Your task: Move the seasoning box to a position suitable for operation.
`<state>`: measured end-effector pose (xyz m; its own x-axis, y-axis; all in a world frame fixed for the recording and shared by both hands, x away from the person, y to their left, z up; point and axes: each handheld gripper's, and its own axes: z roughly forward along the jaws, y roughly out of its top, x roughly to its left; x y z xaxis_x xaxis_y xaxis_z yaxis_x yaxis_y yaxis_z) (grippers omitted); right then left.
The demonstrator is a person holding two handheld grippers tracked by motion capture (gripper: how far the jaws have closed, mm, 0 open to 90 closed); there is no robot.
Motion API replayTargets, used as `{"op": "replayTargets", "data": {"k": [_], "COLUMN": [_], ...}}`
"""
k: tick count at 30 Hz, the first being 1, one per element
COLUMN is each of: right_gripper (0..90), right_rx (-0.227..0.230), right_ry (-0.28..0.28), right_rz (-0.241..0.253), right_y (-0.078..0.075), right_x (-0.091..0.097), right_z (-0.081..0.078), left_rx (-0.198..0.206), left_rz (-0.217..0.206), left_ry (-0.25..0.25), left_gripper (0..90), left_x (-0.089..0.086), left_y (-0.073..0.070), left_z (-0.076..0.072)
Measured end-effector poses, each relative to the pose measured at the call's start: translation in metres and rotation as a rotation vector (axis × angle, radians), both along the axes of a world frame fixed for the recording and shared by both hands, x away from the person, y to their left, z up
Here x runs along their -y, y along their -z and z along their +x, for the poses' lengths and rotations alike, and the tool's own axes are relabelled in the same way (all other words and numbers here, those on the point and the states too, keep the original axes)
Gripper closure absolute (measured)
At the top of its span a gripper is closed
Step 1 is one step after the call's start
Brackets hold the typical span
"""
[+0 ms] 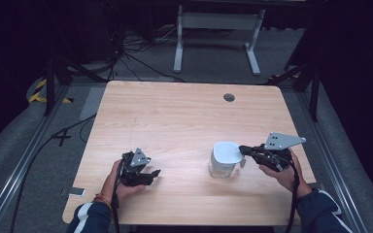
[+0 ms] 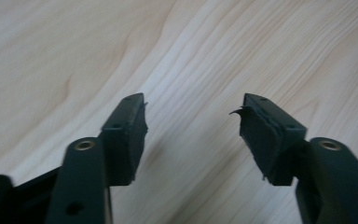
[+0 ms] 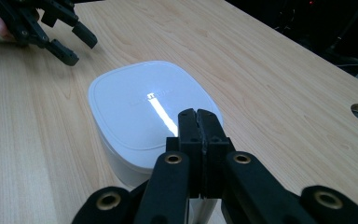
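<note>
- The pale rectangular wooden desk (image 1: pixel 175 121) carries everything; it has rounded corners and a round cable hole (image 1: pixel 229 97) near its far edge, toward the right. Most of its top lies bare, which leaves room for both hands to work along the near edge.
- The white, rounded-square plastic container with its flat white lid (image 1: pixel 225 156) stands upright in the near right part of the desk, inward from the right edge. The lid sits flush on the body, so the job in hand is probably to open it or steady it from above.
- The right gripper (image 1: pixel 244 149) comes in level from the right edge side, and its tip rests at the lid's right rim. In the right gripper view the two black jaws are pressed flat together with nothing between them (image 3: pixel 199 135), just over the lid's near edge. Closed like this they seem to serve as a single probe to press or hold the lid, not as a clamp.
- The left gripper (image 1: pixel 154 173) is held near the near left corner, well apart from the container and pointing toward it. Its jaws stand roughly half open with only bare wood showing between them, so it holds nothing; it looks poised to approach the container.
</note>
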<state>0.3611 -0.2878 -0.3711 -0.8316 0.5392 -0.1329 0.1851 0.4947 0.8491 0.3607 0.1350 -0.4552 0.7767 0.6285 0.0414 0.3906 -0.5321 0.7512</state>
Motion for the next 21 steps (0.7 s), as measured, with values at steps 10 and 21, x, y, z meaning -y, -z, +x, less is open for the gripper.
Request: {"op": "replayTargets", "data": {"k": [10,21], "right_gripper": [89.9,89.9], "right_rx": [0.003,0.0], "right_ry": [0.008,0.018], "right_rz": [0.001,-0.013], "right_y": [0.001,0.003], "right_x": [0.002,0.005], "right_z": [-0.001,-0.002], "left_rx": [0.071,0.123], "left_rz": [-0.15,-0.158], "left_ry": [0.164,0.28], "left_gripper": [68.9,88.5], "left_x": [0.062,0.117], "left_y": [-0.04,-0.064], "left_z": [0.005,0.017]}}
